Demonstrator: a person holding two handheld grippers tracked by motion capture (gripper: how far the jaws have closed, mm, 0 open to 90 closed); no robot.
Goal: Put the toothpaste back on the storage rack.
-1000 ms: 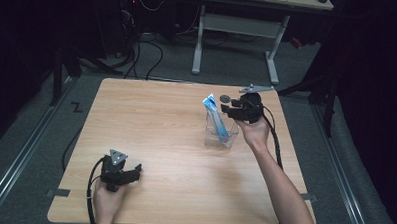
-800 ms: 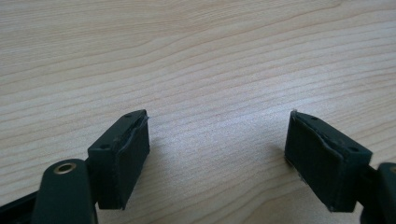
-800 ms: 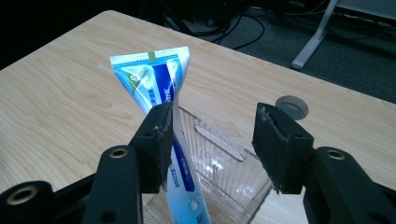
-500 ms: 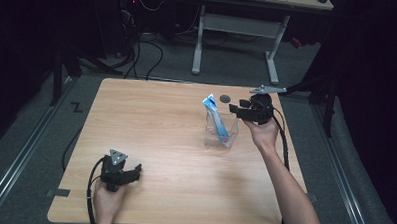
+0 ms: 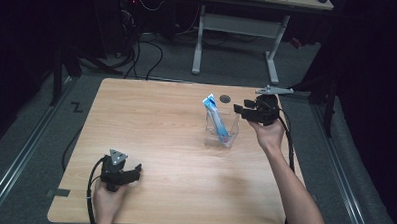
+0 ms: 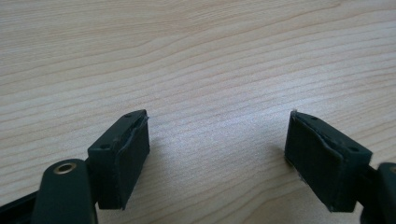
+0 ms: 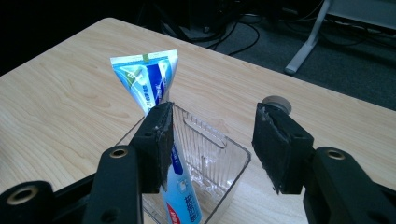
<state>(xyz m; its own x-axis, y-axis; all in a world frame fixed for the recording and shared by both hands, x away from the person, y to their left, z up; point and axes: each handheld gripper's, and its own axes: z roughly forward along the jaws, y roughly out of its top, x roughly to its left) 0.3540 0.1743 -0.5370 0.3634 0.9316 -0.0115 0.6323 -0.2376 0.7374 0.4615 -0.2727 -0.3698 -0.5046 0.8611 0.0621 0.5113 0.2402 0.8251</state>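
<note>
A blue and white toothpaste tube [image 5: 216, 118] [image 7: 152, 88] stands tilted, cap end down, in a clear plastic box [image 5: 225, 131] [image 7: 205, 154] right of the table's middle. My right gripper [image 5: 240, 111] [image 7: 212, 147] hovers just right of the box, a little above it, jaws open with nothing between them. In the right gripper view the box's rim shows between the jaws. My left gripper [image 5: 134, 172] [image 6: 217, 158] rests low over bare wood near the front left corner, open and empty.
The wooden table [image 5: 151, 125] is bare apart from a small round grey disc [image 5: 225, 98] [image 7: 276, 103] set in its top behind the box. A white desk frame [image 5: 237, 28] and cables [image 5: 139, 45] are on the dark floor beyond the far edge.
My right gripper has drawn back to the right and slightly up, away from the box, leaving the tube standing inside. The left gripper has stayed put.
</note>
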